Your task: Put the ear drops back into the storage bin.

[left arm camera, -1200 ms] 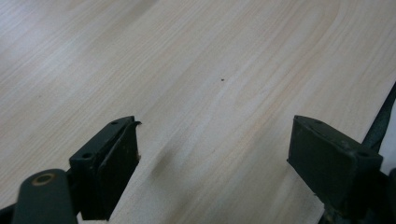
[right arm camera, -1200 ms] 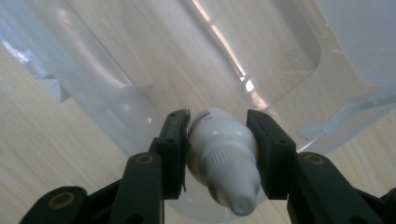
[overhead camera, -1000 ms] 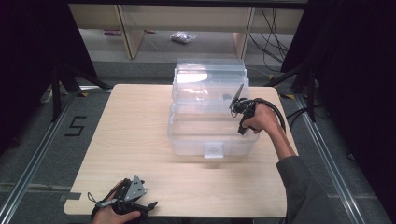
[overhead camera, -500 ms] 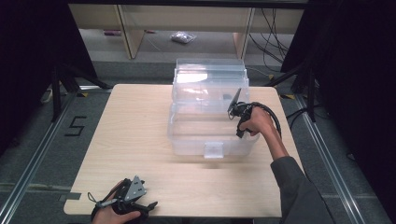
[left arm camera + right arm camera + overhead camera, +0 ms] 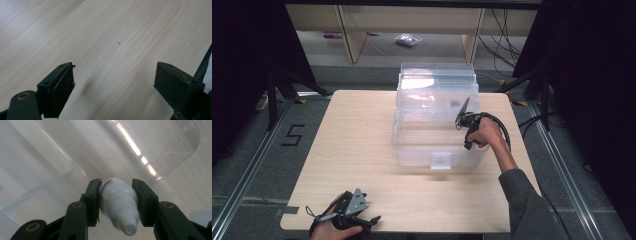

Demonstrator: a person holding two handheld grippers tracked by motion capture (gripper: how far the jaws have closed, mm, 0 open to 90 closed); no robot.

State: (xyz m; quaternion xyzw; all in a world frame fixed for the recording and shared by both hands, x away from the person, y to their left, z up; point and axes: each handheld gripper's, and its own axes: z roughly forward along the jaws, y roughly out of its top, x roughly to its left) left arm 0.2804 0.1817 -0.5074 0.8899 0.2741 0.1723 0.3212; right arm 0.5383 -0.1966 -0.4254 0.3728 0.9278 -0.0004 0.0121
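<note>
Right gripper (image 5: 117, 202) is clamped on a small white dropper bottle (image 5: 118, 203), jaws pressing its body from both sides, ribbed cap and nozzle pointing back toward the lens at lower centre of the right gripper view. Behind the bottle: clear plastic wall and a rounded clear edge running to the upper right of that frame, with pale wood showing through.

High view: right gripper (image 5: 463, 116) sits right of centre, jaws tipped up and away from the person, held over the right-hand part of a clear plastic bin (image 5: 412, 145) that stands mid-table with its lid (image 5: 437, 82) hinged up at the back. The bottle itself is too small to make out here. Whether the gripper tip is above the rim or already inside the bin, cannot tell.

Left gripper (image 5: 349, 212) is at the lower left of the high view, near the table's front edge, well apart from the bin. In the left gripper view its jaws stand wide apart over bare table (image 5: 112, 37), holding nothing.

Judgement: the step in hand looks like carrying the bottle at the bin, whether going in or coming out I cannot tell. If placing, next move calls for lowering the bottle clear of the bin wall to the floor, then releasing; left gripper need not act.
</note>
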